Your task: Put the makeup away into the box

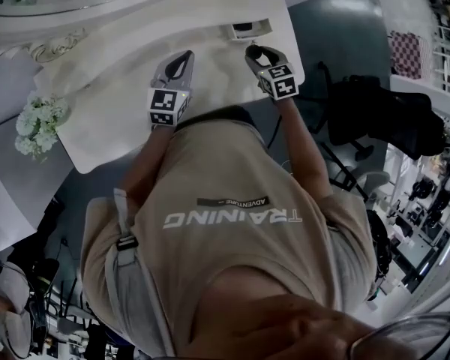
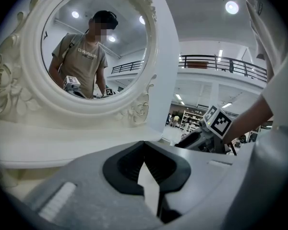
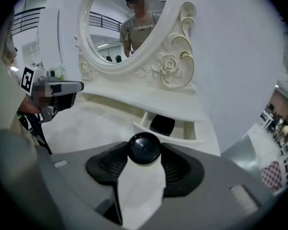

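Observation:
My right gripper (image 3: 144, 145) is shut on a white bottle (image 3: 140, 183) with a round black cap (image 3: 144, 149), and the pads press on its sides. It hangs above the white vanity top (image 1: 210, 88), just short of a small open drawer (image 3: 182, 128) with a dark item (image 3: 162, 124) inside. In the head view the right gripper (image 1: 253, 51) sits below that drawer (image 1: 249, 28). My left gripper (image 1: 184, 57) hovers over the tabletop to the left. Its jaws (image 2: 144, 145) meet at the tips with nothing between them. The right gripper view also shows the left gripper (image 3: 55, 92).
An ornate white oval mirror (image 3: 125, 23) stands at the back of the vanity, over a raised shelf (image 3: 149, 99). White flowers (image 1: 37, 122) sit at the table's left end. A black chair (image 1: 375, 118) stands right of the table. The person's body hides the table's near edge.

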Demonstrator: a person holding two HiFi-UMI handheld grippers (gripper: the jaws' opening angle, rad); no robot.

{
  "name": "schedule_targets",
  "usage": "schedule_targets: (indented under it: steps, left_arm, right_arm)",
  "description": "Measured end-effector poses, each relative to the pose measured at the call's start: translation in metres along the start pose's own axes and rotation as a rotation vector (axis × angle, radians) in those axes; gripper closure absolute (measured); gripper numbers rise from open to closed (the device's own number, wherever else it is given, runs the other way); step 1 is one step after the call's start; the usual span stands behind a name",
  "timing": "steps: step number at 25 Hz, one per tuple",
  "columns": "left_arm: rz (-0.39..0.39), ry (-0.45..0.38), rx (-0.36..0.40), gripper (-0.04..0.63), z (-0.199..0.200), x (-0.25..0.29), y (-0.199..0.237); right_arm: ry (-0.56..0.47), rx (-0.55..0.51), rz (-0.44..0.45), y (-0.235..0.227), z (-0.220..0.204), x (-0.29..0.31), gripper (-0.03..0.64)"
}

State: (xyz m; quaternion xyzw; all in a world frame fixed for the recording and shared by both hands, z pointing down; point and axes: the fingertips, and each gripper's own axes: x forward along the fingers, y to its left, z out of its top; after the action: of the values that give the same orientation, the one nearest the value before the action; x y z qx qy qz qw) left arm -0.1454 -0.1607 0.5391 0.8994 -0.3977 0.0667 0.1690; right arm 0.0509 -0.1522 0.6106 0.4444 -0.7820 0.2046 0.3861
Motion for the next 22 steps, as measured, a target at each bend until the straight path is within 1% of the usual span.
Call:
schedule_targets:
  steps: [4,7,10,15,22]
  left_arm:
    - [0.015,-0.010,-0.016,0.589,-0.003,0.008,-0.005]
    - [0.012,-0.007,0.002,0.588,0.001,0.010,-0.009]
    - [0.035,0.007,-0.010,0.588,0.003,0.013,-0.011]
    - [0.047,0.014,0.018,0.588,0.017,0.030,-0.019]
    - [0.075,0.034,0.026,0.588,0.016,0.052,-0.022]
  right_arm:
    - [0.021,-0.018,0.002,-0.018,0.019,0.004,0.399]
    - [0.038,0.003,0.034,-0.026,0.027,0.013,0.399]
    - [0.074,-0.007,0.051,-0.036,0.028,0.022,0.399]
    - [0.151,0.078,0.104,-0.056,0.032,0.033,0.399]
    - [0.250,0.082,0.178,-0.065,0.030,0.051,0.397]
